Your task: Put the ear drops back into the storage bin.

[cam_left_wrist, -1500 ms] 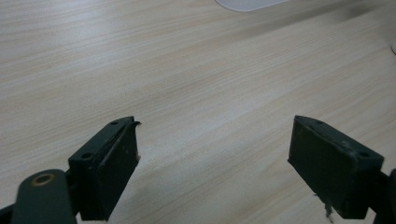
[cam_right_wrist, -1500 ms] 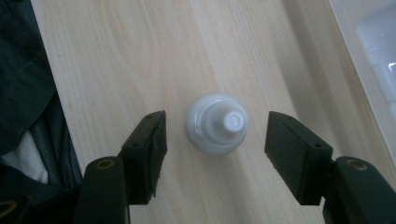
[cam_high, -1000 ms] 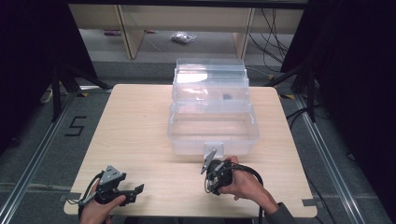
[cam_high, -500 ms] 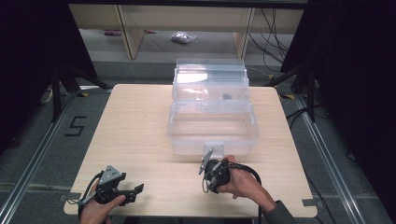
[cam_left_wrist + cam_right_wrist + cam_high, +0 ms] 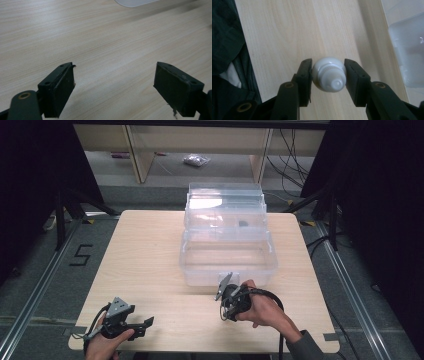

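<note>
Right gripper (image 5: 328, 75) clamps white tube (image 5: 329, 73) | left gripper (image 5: 115, 87) agape | pale wood table (image 5: 150, 255) | grey floor (image 5: 45, 270)

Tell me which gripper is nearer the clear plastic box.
Right. The right gripper, holding a small white tube, sits just before the clear plastic box; the left gripper is farther off, at the table's near-left edge.

Right claw (image 5: 226, 306) with white bottle (image 5: 329, 74) slightly nearer the person.

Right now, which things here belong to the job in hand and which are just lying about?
In the job:
right gripper
small white tube clamped in it
clear plastic box

Lying about:
left gripper, open over the table
bag on the floor
</note>
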A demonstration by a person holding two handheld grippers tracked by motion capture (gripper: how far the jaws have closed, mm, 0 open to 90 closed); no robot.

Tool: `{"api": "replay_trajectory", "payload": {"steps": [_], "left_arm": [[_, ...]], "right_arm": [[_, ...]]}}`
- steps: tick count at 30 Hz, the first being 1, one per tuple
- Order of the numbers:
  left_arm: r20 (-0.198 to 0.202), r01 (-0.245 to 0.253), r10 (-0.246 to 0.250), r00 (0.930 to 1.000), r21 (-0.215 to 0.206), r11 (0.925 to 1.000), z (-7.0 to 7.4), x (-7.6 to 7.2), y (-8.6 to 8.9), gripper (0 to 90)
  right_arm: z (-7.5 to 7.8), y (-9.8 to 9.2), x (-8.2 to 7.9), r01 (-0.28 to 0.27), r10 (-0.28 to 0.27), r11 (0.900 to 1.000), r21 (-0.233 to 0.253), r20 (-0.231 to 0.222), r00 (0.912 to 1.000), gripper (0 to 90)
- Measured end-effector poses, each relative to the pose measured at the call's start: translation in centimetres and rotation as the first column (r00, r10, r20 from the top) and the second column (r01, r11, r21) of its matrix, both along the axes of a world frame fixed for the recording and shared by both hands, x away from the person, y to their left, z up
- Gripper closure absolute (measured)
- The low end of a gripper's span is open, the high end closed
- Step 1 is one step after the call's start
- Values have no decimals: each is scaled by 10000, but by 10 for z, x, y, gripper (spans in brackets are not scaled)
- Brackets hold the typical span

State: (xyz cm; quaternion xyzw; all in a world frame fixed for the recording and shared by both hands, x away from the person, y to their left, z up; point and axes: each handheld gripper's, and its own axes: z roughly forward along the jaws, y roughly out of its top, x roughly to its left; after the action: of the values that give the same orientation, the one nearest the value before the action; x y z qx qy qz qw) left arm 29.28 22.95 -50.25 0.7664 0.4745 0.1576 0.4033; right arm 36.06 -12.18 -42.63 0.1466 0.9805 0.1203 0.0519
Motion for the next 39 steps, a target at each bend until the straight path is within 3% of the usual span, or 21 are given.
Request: {"api": "replay_trajectory", "payload": {"steps": [4,5,6,9,10,13,14,21,23,28,31,34,35,38,39], "left_arm": [[-39,-2,2,10000,36,10000,0,0,0,160],[-20,-20,20,10000,18,10000,0,0,0,160],[45,-61,62,10000,-106,9999,0,0,-1,160],[-32,-17,17,10000,29,10000,0,0,0,160],[0,-24,24,10000,-81,10000,-1,0,-1,160],[26,-91,92,10000,-69,9999,-1,0,-1,160],[22,-71,71,10000,-64,10000,-1,0,-1,160],[45,-7,7,10000,-25,10000,-1,0,0,161],[-71,-41,41,10000,-61,10000,-2,0,-1,161],[-96,-38,38,9999,-73,10000,-2,0,-1,161],[-65,-59,59,10000,54,10000,-1,0,-1,161],[-114,-61,61,9999,-35,10000,-1,0,-1,161],[-104,49,-49,9999,63,10000,-1,1,1,161],[53,-33,33,10000,-14,10000,-2,0,0,162],[-82,-53,53,10000,-52,10000,-1,0,-1,162]], "right_arm": [[7,-5,2,64,-65,10000,-27,-26,10000,601],[7,-5,4,-34,34,10000,69,-29,10000,601],[9,-6,3,218,-215,9996,169,-196,9996,601],[13,-10,7,59,-50,9992,404,-223,9997,601],[17,-13,7,309,-299,9990,332,-318,9990,601],[22,-17,9,364,-349,9987,351,-421,9985,601],[23,-18,11,88,-74,9988,483,-286,9996,601],[40,-30,15,585,-571,9974,425,-335,9978,601],[46,-35,19,357,-339,9975,612,-303,9990,601],[60,-42,20,669,-653,9952,718,-245,9976,601],[66,-46,23,513,-492,9934,1022,-227,9985,601],[72,-48,23,688,-665,9922,1035,-257,9975,602],[75,-50,26,390,-377,9923,1172,-137,9992,602],[85,-54,29,516,-488,9907,1261,-248,9985,602],[89,-56,30,670,-635,9892,1304,-311,9975,602]]}}
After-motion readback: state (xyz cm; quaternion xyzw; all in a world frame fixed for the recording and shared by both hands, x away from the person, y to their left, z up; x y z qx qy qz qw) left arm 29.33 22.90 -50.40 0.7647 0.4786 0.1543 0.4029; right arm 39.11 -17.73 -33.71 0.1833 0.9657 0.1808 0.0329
